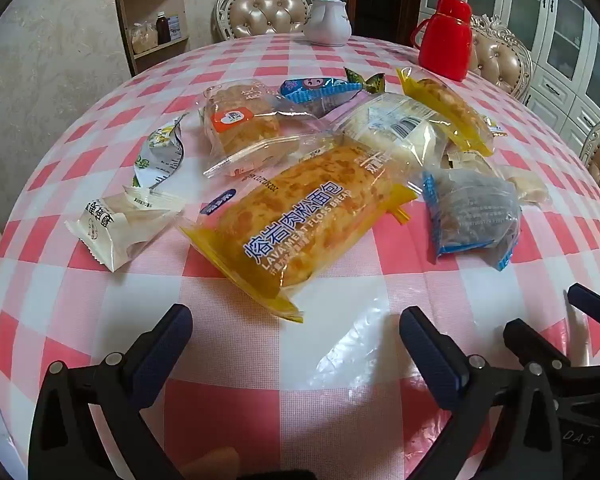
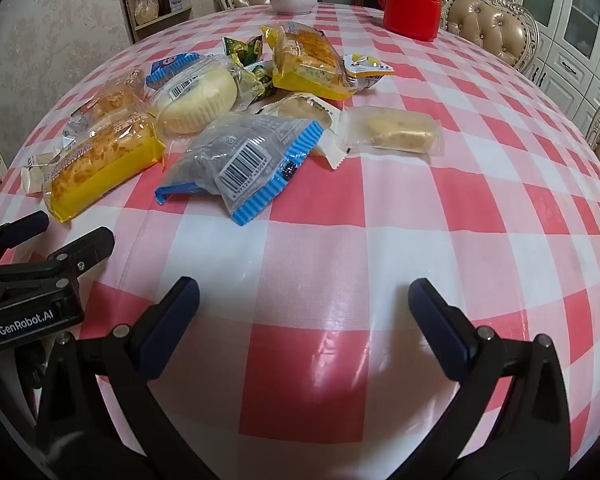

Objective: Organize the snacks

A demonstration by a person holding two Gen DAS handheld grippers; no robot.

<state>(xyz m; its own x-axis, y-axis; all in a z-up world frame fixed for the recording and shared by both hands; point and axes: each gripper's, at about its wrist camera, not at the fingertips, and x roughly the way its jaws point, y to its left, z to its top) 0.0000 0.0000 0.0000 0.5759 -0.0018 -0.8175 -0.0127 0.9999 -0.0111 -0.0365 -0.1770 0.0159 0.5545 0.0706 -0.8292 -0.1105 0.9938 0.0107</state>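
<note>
Round table (image 1: 260,380) under a pink-and-white checked plastic cloth, padded chairs (image 1: 260,12) around the far rim, shelving and white cabinets behind. At the far edge a red flask (image 1: 446,38) and a white teapot (image 1: 327,20), apart from each other. Snacks heaped loosely mid-table, none sorted. Largest: meat floss bread (image 1: 296,224) in a yellow-edged clear wrapper, lying nearest the left gripper; a second floss bread (image 2: 306,62) of the same kind farther back. A round pale bun (image 2: 198,100) in clear wrap sits between them, partly under neighbours. A grey packet with blue striped ends (image 2: 240,160), barcode up, lies at the front of the heap toward the right gripper. A pale cake bar (image 2: 396,130) in clear wrap lies at the right fringe, just beside the heap. A small white sachet (image 1: 116,224) and a green-and-white pouch (image 1: 160,152) lie at the left fringe. Green candy wrappers (image 2: 242,48) near the back. Left gripper (image 1: 296,332): tongs wide apart, nothing between them, over bare cloth just short of the floss bread. Right gripper (image 2: 304,300): tongs wide apart, empty, over bare cloth.
</note>
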